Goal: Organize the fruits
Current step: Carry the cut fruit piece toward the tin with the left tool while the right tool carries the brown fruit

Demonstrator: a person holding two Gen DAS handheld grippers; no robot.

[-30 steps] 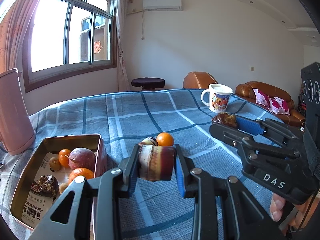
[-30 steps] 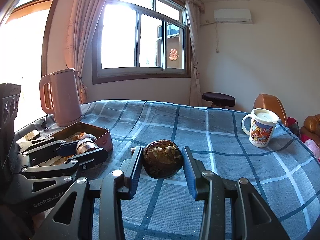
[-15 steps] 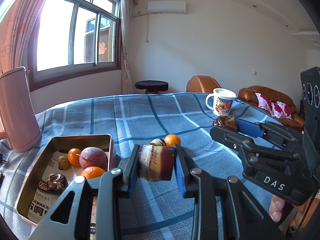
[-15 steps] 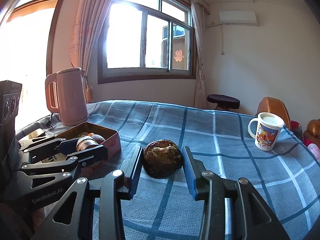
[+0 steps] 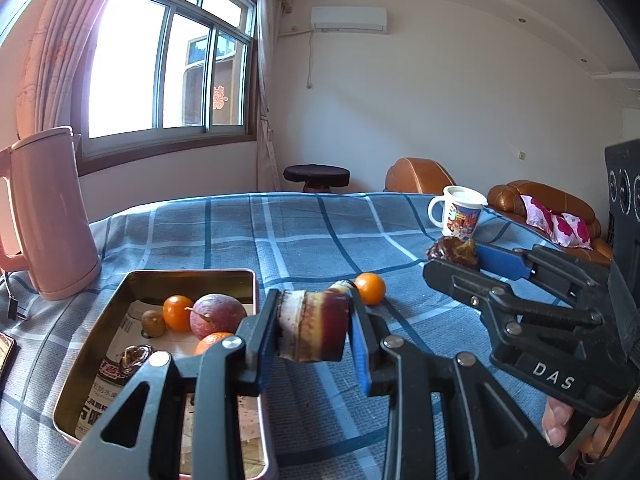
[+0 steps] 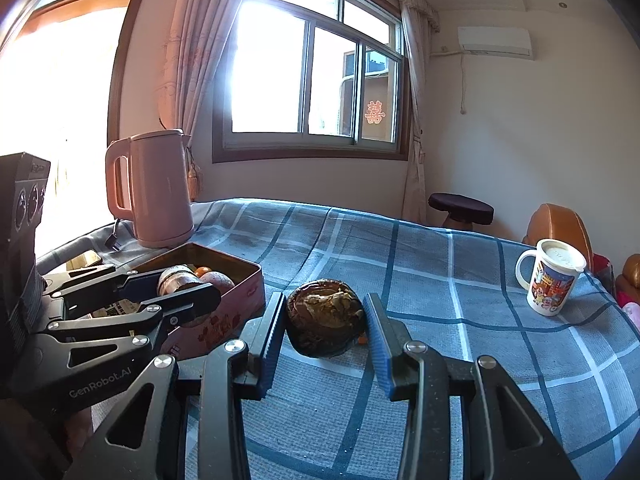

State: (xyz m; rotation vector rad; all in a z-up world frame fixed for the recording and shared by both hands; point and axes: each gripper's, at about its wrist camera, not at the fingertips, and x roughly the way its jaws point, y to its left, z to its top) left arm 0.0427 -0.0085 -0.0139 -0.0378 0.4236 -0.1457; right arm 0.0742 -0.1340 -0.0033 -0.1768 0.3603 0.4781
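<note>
Beside the tin point(image 5: 120, 344) of fruit, left tongs point(image 5: 314, 330) grip a purple chunk point(image 5: 312, 326), right tongs point(image 6: 325, 330) a brown fruit point(image 6: 324, 322).

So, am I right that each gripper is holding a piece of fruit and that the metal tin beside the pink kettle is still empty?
Not quite: the metal tin is not empty. The left wrist view shows small oranges, a purple passion fruit and other pieces in it. The left gripper and right gripper do each hold fruit.

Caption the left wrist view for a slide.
Left gripper holds a cut fruit piece beside a metal tin of fruit.
</note>
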